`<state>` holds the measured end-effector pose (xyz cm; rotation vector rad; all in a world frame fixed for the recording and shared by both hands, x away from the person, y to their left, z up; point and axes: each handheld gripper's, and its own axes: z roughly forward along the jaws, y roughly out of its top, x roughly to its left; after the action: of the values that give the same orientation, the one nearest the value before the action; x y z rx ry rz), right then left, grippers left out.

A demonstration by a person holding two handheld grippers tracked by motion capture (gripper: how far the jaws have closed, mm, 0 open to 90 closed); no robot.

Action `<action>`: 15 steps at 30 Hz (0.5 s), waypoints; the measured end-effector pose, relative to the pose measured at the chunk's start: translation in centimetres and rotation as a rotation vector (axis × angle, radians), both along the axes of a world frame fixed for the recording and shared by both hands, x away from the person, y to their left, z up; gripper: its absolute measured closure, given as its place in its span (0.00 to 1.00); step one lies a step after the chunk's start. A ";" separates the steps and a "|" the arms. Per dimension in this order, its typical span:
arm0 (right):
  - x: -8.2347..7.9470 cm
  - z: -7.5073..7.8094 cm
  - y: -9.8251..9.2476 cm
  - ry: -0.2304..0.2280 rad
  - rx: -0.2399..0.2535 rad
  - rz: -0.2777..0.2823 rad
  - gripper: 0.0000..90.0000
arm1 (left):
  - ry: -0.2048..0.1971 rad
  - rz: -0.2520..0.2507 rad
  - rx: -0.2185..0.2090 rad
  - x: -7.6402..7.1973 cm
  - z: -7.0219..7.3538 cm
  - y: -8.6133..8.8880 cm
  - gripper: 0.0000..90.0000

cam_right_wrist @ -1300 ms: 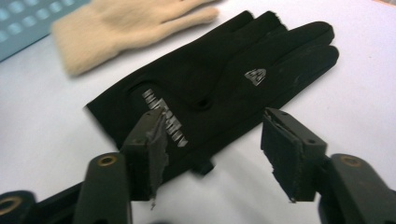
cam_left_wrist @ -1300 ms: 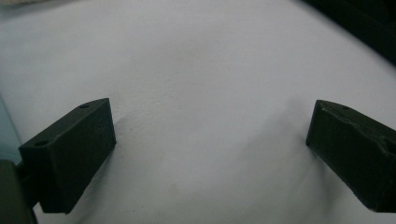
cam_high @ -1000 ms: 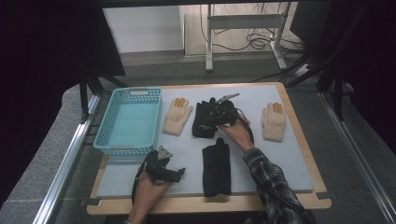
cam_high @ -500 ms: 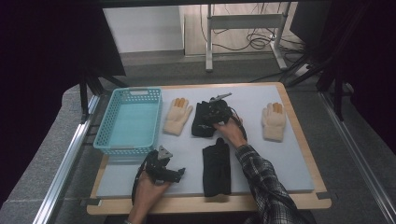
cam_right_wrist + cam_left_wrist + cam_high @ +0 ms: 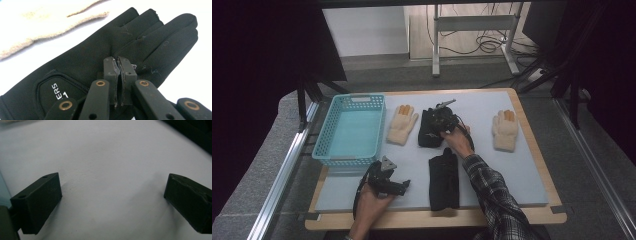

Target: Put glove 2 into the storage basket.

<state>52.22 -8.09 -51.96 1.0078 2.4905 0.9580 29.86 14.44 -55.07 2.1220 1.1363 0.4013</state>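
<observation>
White "ERS 1" on black glove

My sleeve is dark plaid; two black gloves at frame centre on the pale grey mat; cream gloves with orange fingertips; turquoise basket upper left.

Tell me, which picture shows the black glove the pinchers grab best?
The right gripper view: the black glove is close, the right gripper pinching its fabric. The high view shows it small, partly covered by the gripper.
</observation>
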 end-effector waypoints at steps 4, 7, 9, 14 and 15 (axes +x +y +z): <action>-0.1 0.6 -0.6 0.012 0.024 0.002 0.97 | 0.000 0.000 0.001 0.0 0.0 0.0 0.02; -0.5 1.3 -1.0 0.004 0.046 0.004 0.97 | 0.000 -0.001 0.001 0.0 0.0 0.0 0.02; -0.9 2.0 -1.3 0.006 0.067 0.007 0.98 | 0.000 -0.001 0.002 0.0 0.0 0.0 0.02; -2.3 4.2 -1.6 -0.019 0.112 0.033 0.97 | 0.000 -0.001 0.002 0.0 0.0 0.0 0.02; -2.6 4.7 -1.7 -0.026 0.115 0.042 0.97 | 0.000 -0.002 0.004 0.0 0.0 0.0 0.02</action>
<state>49.61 -9.82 -47.27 0.9737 2.4690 1.1319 29.87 14.47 -55.06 2.1261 1.1344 0.4029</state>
